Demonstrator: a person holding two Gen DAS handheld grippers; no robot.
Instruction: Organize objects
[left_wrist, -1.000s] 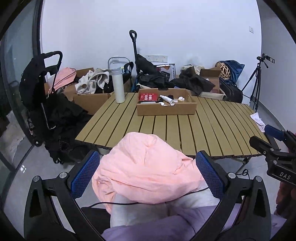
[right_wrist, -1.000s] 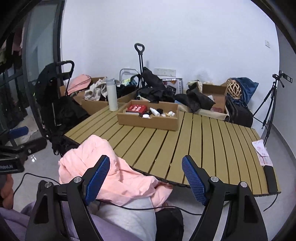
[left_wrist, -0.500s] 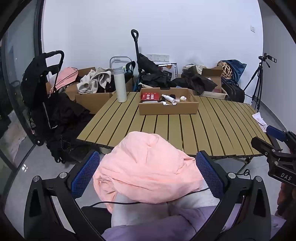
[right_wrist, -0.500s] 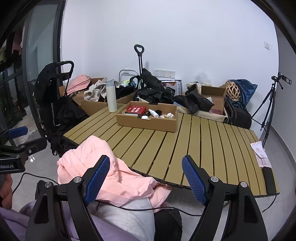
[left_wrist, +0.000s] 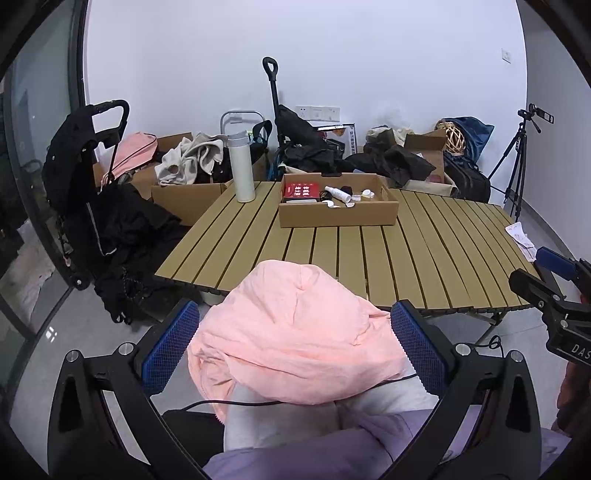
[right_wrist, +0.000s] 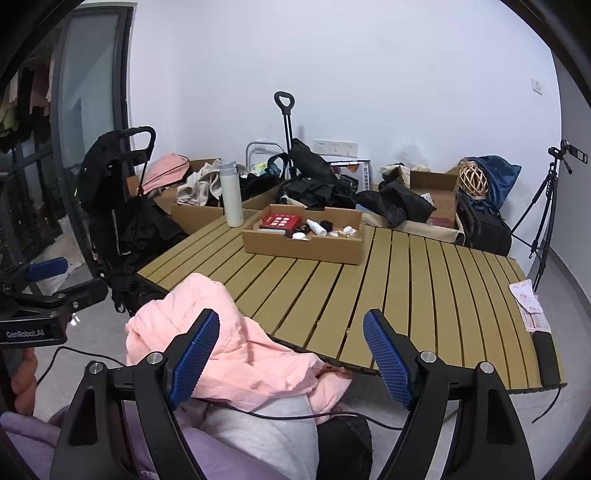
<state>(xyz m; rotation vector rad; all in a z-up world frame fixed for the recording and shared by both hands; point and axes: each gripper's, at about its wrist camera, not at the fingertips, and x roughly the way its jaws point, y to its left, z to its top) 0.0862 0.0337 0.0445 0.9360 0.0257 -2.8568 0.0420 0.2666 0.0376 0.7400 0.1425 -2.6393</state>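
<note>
I hold both hand-held grippers, left (left_wrist: 293, 349) and right (right_wrist: 291, 356), released and empty over my lap, where the pink cloth (left_wrist: 295, 332) lies bunched just short of the desk (left_wrist: 424, 251). I should probably pinch one thick fold clear of the cable (left_wrist: 295, 400) before lifting it.

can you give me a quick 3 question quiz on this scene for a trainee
1. True or false: the white bottle stands inside the cardboard tray.
2. Where does the pink garment lie? A on the table; B on the person's lap; C in the tray.
3. Fill in: the right gripper has its jaws ____.

Key: 1 false, it stands on the table beside the tray; 2 B; 3 open.
</note>
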